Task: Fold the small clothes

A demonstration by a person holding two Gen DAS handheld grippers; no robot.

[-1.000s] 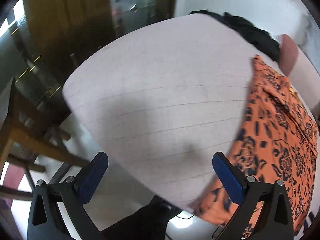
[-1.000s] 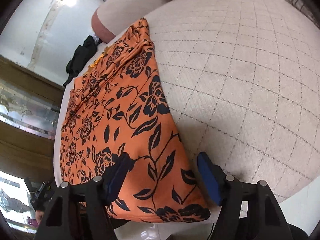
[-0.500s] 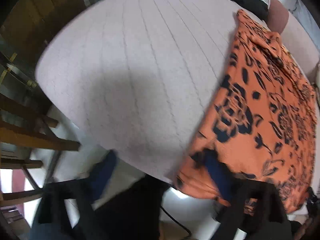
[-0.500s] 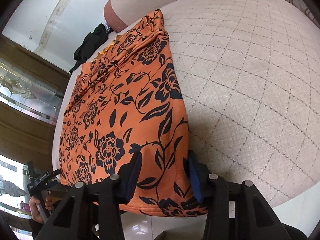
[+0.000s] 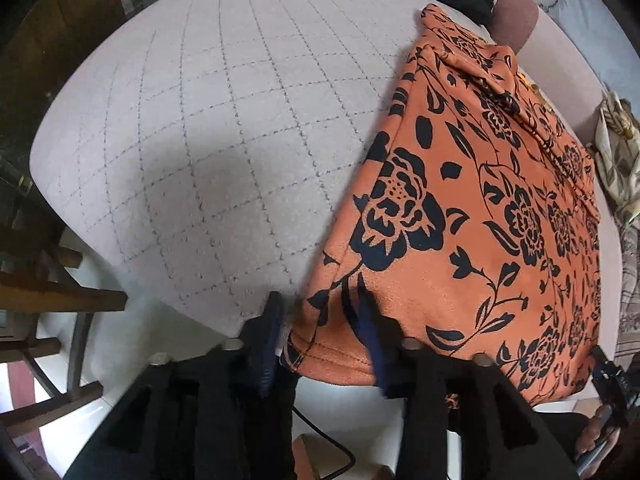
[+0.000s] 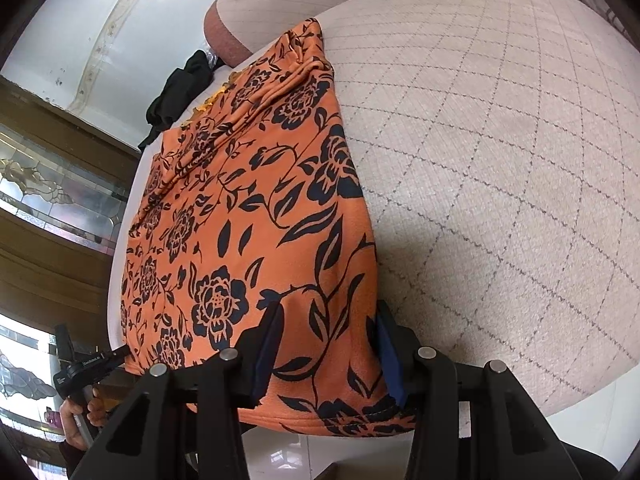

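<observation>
1. Orange floral garment (image 5: 472, 216) lies spread flat on the quilted bed (image 5: 208, 152), its near hem hanging over the near edge.
2. Left hand-held gripper (image 5: 320, 332) straddles the near left corner of the hem; its jaws are closing, cloth between them.
3. Right hand-held gripper (image 6: 328, 344) clenches the near right corner, pads pressed into the cloth.
4. It looks soft, light and limp, likely to sag between grips, so the hem corners seem the sensible hold.
</observation>
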